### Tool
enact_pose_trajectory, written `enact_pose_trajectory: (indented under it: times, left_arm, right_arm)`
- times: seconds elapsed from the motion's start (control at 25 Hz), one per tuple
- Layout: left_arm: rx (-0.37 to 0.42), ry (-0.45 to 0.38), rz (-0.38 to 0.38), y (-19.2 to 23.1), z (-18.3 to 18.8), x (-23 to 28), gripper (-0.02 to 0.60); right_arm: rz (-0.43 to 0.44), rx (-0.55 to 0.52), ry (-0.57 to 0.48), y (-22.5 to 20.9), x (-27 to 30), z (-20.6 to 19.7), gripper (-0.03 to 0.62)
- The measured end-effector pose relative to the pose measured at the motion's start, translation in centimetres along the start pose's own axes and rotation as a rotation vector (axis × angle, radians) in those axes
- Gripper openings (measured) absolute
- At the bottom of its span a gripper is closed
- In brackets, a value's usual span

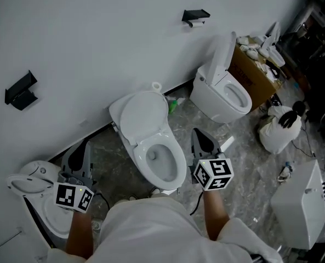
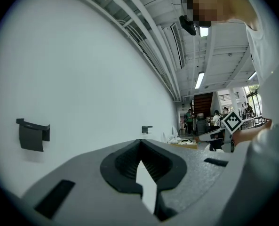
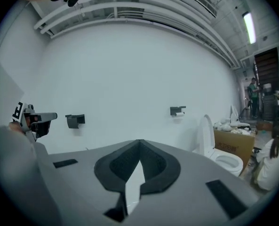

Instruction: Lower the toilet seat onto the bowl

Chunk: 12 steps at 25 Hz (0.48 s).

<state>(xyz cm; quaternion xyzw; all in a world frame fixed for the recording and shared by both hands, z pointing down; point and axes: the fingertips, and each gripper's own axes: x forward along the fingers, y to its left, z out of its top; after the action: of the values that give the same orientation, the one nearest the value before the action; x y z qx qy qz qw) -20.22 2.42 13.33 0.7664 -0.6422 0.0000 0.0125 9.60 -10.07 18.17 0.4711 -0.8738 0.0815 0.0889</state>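
Note:
The middle toilet [image 1: 154, 147] stands against the white wall, its lid [image 1: 144, 113] tipped back toward the wall and a white ring around the open bowl [image 1: 161, 158]. I cannot tell whether that ring is the seat or the bare rim. My left gripper [image 1: 84, 147] hovers left of the toilet, shut and holding nothing. My right gripper [image 1: 199, 136] hovers right of the bowl, also shut and holding nothing. Neither touches the toilet. The left gripper [image 2: 140, 142] view faces the bare wall, and so does the right gripper [image 3: 139, 142] view. Each shows the other gripper [image 2: 224, 136] [image 3: 35, 119] to one side.
A second toilet [image 1: 222, 95] with its lid up stands at the right, before a cardboard box [image 1: 252, 73]. Another toilet [image 1: 36, 188] lies at the lower left. Black holders [image 1: 21, 90] [image 1: 195, 16] hang on the wall. A person in white [image 1: 280, 127] crouches at the right.

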Motion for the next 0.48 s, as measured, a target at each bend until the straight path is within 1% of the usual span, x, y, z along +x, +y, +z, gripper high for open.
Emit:
enact_pose_trajectory:
  times: [0.2,0.32,0.48]
  left_arm:
    - [-0.022,-0.058,0.069,2.2,1.9,-1.5,-0.006]
    - [-0.03,-0.074,0.124,3.4,2.5,-3.1,-0.006]
    - [-0.05,-0.077,0.19,4.5,2.5,-5.3,-0.006]
  right_arm:
    - [0.014,-0.048,-0.084,0.4,-1.4,4.3,-0.002]
    - [0.017,-0.071,-0.12,0.3,-2.4,6.3,-0.002]
    - [-0.006,-0.117,-0.152,0.1,-3.2,7.9,-0.002]
